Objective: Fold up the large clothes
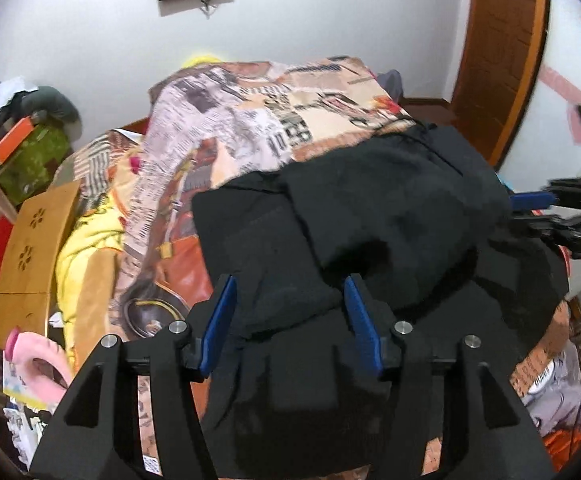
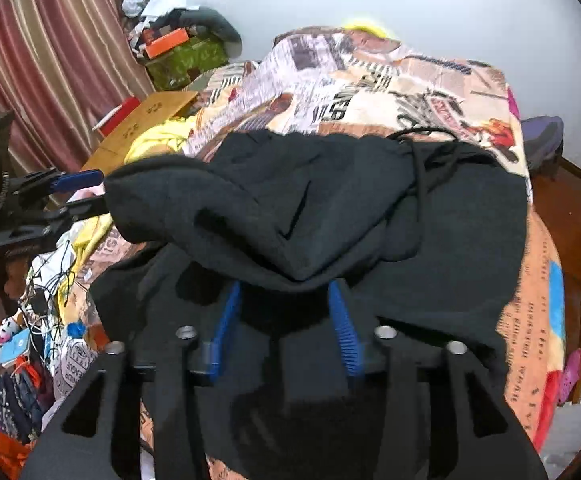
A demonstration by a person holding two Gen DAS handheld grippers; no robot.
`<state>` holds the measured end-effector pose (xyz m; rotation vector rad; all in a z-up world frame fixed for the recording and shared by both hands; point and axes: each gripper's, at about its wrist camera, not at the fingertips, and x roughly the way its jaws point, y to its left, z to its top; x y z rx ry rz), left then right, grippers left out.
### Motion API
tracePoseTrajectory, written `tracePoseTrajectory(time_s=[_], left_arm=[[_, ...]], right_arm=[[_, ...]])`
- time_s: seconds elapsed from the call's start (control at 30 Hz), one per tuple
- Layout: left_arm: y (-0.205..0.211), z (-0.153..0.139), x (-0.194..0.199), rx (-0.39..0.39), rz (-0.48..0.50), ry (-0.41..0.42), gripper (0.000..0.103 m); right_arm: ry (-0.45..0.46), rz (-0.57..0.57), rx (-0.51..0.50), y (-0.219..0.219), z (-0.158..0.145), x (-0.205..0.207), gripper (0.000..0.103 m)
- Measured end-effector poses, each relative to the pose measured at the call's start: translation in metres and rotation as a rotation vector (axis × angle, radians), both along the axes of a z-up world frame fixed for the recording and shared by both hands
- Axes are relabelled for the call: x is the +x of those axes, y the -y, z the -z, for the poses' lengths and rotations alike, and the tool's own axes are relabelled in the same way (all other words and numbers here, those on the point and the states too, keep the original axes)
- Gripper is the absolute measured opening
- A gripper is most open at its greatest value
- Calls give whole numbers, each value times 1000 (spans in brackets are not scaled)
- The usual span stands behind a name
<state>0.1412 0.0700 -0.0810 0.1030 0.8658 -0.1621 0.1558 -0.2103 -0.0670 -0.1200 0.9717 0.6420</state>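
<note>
A large black hooded garment (image 1: 390,216) lies on the printed bedspread (image 1: 274,120); in the right wrist view it (image 2: 322,200) is bunched, with a drawstring at its far edge. My left gripper (image 1: 288,286) is open, its blue fingers (image 1: 220,320) wide apart over a fold of the black cloth. My right gripper (image 2: 284,292) is open too, its blue fingers (image 2: 342,328) either side of a hanging fold whose edge covers the tips. Each gripper shows in the other's view: the right one (image 1: 530,208) at the garment's right edge, the left one (image 2: 86,192) at its left edge.
A yellow cloth (image 1: 86,248) and a wooden board (image 1: 34,236) lie at the bed's left side. Clutter and cables (image 2: 42,304) fill the floor on the left. A curtain (image 2: 50,52) hangs beyond, a wooden door (image 1: 502,48) stands on the right.
</note>
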Motion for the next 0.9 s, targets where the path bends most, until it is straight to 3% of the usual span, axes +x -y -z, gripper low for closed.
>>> tracePoseTrajectory(time_s=[0.23, 0.4, 0.7, 0.8, 0.9], left_arm=[[7, -17, 30, -60, -17, 62, 56], [24, -9, 53, -106, 5, 41, 56], [40, 54, 43, -127, 30, -90, 60], [44, 83, 41, -75, 12, -153, 60], [40, 95, 40, -103, -6, -172, 60]], right_arm=[[50, 117, 59, 15, -23, 20, 46], [7, 180, 78, 8, -5, 41, 47], [-113, 149, 7, 7, 54, 30, 47], [-113, 143, 21, 12, 52, 24, 47], [-124, 141, 26, 13, 46, 26, 47]])
